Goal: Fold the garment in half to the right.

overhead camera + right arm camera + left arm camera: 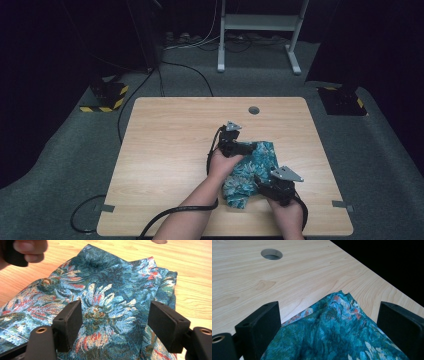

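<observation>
1. Cloth: a crumpled teal floral-patterned woven fabric lies on the right half of the light wooden table.
2. Left gripper sits over the fabric's far edge, jaws spread wide, not pinching it.
3. Right gripper rests at the near side, jaws apart above the fabric, gripping nothing.

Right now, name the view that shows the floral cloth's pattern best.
The right gripper view: the floral cloth lies close, flowers sharp. The left gripper view shows one raised corner; the high view shows it small, partly behind hands.
</observation>
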The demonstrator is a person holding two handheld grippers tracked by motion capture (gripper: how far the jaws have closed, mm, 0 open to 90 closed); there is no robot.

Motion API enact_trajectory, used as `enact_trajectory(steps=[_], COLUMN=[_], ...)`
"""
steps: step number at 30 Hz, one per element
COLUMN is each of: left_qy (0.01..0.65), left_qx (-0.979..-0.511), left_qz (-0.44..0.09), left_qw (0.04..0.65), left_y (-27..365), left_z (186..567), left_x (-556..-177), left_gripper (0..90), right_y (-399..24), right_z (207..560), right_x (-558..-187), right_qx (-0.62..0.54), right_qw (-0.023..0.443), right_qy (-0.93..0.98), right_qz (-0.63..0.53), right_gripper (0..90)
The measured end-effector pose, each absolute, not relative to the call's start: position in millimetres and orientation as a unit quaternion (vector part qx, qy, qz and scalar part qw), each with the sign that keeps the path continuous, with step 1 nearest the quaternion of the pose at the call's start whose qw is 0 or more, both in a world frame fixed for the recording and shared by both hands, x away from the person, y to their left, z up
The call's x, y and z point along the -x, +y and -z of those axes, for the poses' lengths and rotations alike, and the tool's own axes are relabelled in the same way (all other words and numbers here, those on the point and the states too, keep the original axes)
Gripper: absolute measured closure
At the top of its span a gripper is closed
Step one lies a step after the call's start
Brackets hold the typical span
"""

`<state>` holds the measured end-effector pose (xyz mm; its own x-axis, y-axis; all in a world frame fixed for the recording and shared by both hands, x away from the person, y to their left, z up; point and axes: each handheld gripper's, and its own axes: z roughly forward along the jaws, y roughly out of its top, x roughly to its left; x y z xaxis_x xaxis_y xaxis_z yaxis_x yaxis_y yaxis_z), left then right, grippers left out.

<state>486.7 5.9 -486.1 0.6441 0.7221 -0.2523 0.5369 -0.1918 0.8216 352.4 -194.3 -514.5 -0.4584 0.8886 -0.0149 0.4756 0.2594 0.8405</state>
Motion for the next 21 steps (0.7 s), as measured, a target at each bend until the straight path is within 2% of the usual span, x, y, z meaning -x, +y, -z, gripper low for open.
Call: enact_trajectory(steps=[7, 21], left_qy=[0.414, 0.425], left_qx=[-0.766, -0.76], left_qz=[-0.098, -0.104], left_qw=[0.481, 0.481], left_y=[23.9, 58.8], left_z=[490.5, 501.0], left_x=[-480.1, -463.8], left_gripper=[4.9, 4.7], right_y=[-195.9, -192.8], right_z=[518.4, 522.6], right_x=[-359.0, -363.2], right_qx=[-0.448, -0.437], right_qw=[0.244, 0.237], right_qy=[0.758, 0.771], right_qz=[-0.406, -0.399], right_gripper=[22.1, 20.6])
